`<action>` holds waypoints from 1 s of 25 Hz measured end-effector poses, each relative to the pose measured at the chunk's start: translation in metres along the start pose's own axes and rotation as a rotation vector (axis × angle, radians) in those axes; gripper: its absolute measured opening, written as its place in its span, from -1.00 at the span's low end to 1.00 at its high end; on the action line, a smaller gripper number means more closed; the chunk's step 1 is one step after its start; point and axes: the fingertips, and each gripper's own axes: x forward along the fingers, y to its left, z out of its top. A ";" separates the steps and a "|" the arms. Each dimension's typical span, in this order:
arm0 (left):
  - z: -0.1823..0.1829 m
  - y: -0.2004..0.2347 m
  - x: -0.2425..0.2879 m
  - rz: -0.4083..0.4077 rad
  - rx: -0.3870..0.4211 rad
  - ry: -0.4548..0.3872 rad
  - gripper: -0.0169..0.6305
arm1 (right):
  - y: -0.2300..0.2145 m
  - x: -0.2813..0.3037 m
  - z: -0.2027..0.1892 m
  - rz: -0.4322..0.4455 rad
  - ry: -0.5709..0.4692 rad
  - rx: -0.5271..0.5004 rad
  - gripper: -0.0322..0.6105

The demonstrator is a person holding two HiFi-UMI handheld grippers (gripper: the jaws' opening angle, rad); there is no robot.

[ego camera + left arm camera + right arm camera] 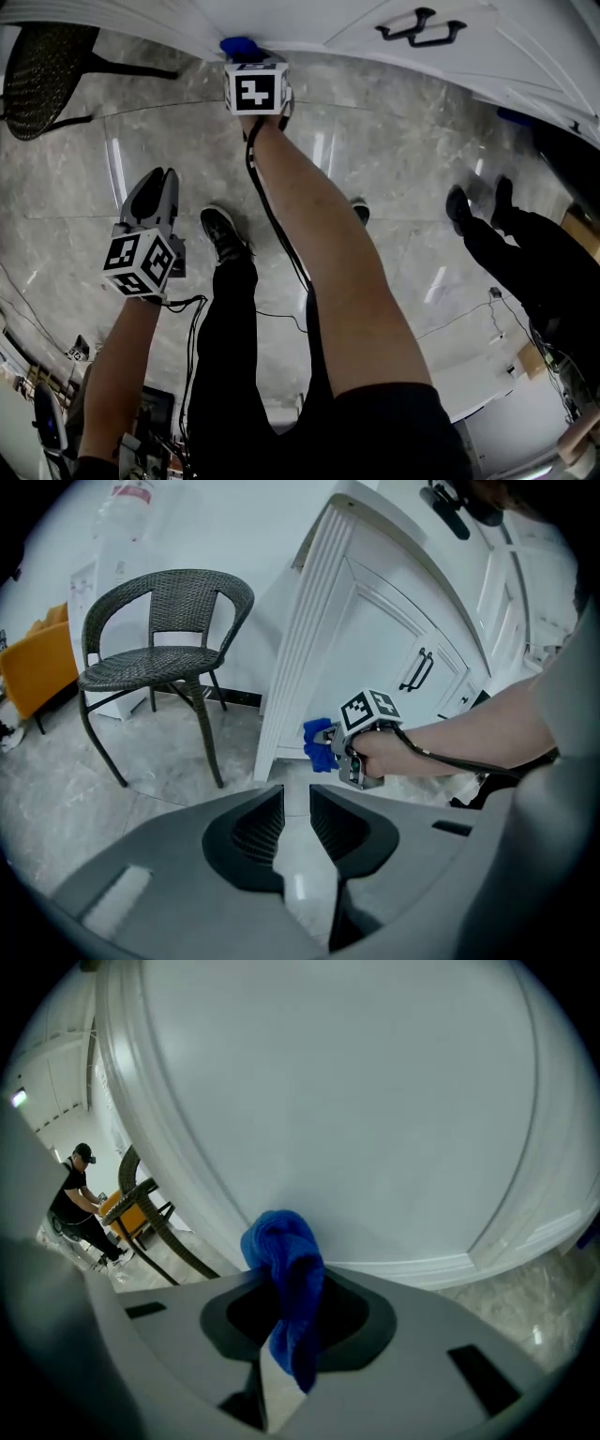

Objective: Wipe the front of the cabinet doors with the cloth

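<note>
A blue cloth (pixel 239 45) is bunched in my right gripper (pixel 253 66), which is shut on it. The cloth presses on the bottom edge of the white cabinet door (pixel 281 19), just above the floor. In the right gripper view the cloth (pixel 286 1260) sticks up between the jaws of the right gripper (pixel 281 1288), against the door panel (pixel 356 1101). The left gripper view shows the cloth (pixel 319 744) at the cabinet's lower left corner (pixel 281 733). My left gripper (pixel 157 176) hangs over the floor, well back from the cabinet. Its jaws (pixel 295 794) stand a narrow gap apart, with nothing between them.
A dark wicker chair (pixel 159 630) stands left of the cabinet, an orange seat (pixel 33 667) behind it. Black double handles (pixel 422 28) sit on the doors to the right. Another person's legs (pixel 506 234) stand at the right. My shoe (pixel 223 234) and a cable (pixel 281 234) are below.
</note>
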 end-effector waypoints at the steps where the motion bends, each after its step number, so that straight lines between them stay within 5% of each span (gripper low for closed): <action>1: 0.004 -0.009 0.005 -0.009 0.005 -0.004 -0.68 | -0.016 -0.005 0.002 -0.014 -0.008 0.002 -0.65; 10: -0.003 -0.095 0.037 -0.081 0.033 0.037 -0.68 | -0.140 -0.055 -0.001 -0.129 -0.005 0.004 -0.65; 16: -0.006 -0.118 0.045 -0.094 0.034 0.060 -0.68 | -0.183 -0.082 -0.026 -0.182 0.032 0.013 -0.65; 20: -0.003 -0.113 0.053 -0.080 0.009 0.047 -0.68 | -0.172 -0.083 -0.043 -0.155 0.057 0.038 -0.65; 25: -0.003 -0.091 0.034 -0.056 -0.021 0.045 -0.68 | -0.095 -0.070 -0.052 -0.070 0.093 0.032 -0.65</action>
